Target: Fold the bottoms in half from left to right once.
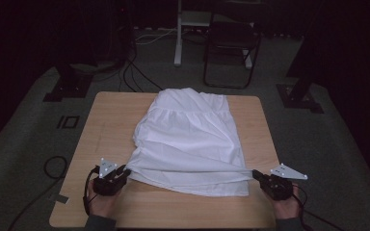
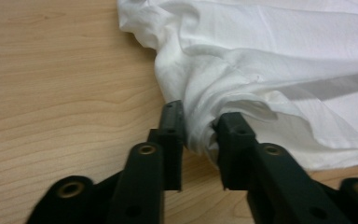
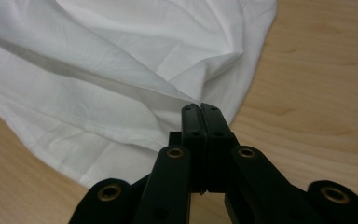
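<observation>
A white garment (image 1: 188, 139) lies spread over the middle of the wooden table (image 1: 111, 115), its near hem drawn out into a taut fold between my two grippers. At the near left, my left gripper (image 1: 124, 171) has a bunched corner of the cloth (image 2: 261, 60) between its jaws (image 2: 200, 128), which press on it from both sides. At the near right, my right gripper (image 1: 255, 174) is pinched tight on a thin fold of the cloth (image 3: 121, 70) at its tips (image 3: 201, 112). A hand holds each gripper near the table's front edge.
Bare wood runs along the table's left side and front edge. On the dark floor behind stand a black chair (image 1: 231, 43), a white post (image 1: 178, 38) and two black stand bases (image 1: 67, 86) (image 1: 298, 94). A cable (image 1: 53, 166) loops on the floor at left.
</observation>
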